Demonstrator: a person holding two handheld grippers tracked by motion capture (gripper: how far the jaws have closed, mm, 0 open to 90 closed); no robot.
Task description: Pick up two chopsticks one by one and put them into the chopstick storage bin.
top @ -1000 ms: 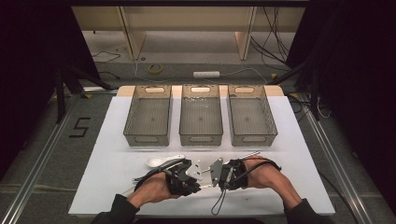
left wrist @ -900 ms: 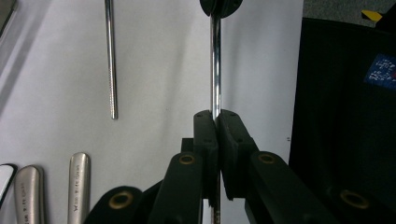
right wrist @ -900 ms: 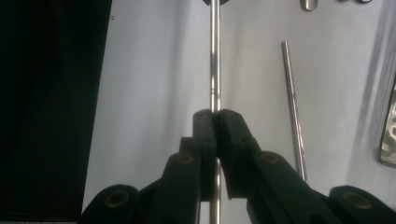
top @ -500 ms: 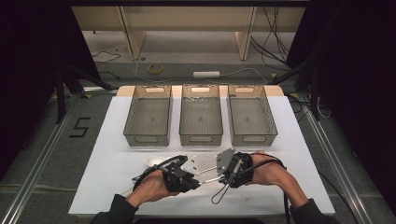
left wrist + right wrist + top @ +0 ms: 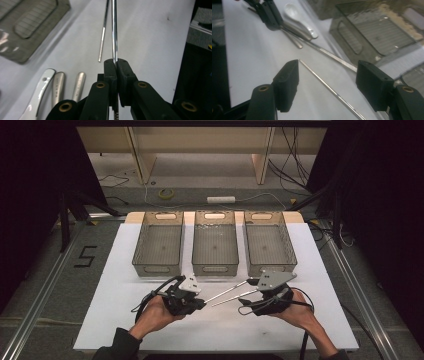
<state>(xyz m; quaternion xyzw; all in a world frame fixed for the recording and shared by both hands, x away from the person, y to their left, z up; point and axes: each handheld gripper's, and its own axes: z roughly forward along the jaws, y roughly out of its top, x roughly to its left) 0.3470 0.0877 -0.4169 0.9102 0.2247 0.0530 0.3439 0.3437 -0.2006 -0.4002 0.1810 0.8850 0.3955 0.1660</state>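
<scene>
A white tabletop (image 5: 320, 285) sits on a grey floor (image 5: 45, 285) marked with a black numeral 5 (image 5: 86, 256). Beyond it, pale wooden furniture legs (image 5: 140, 155) stand over loose cables, a roll of tape (image 5: 166, 193) and a white power strip (image 5: 221, 199). Both sides lie in darkness.

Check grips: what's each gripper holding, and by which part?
Left gripper pinches a metal chopstick near its patterned end. Right gripper, jaws just opened, holds nothing; the second chopstick lies between them.

Each hand-held gripper, left (image 5: 200, 301) and right (image 5: 243, 304), is black with a grey three-cornered top plate. Brass-coloured rivets stud the black jaws. Dark sleeves cover both forearms, and black cables trail behind.
</scene>
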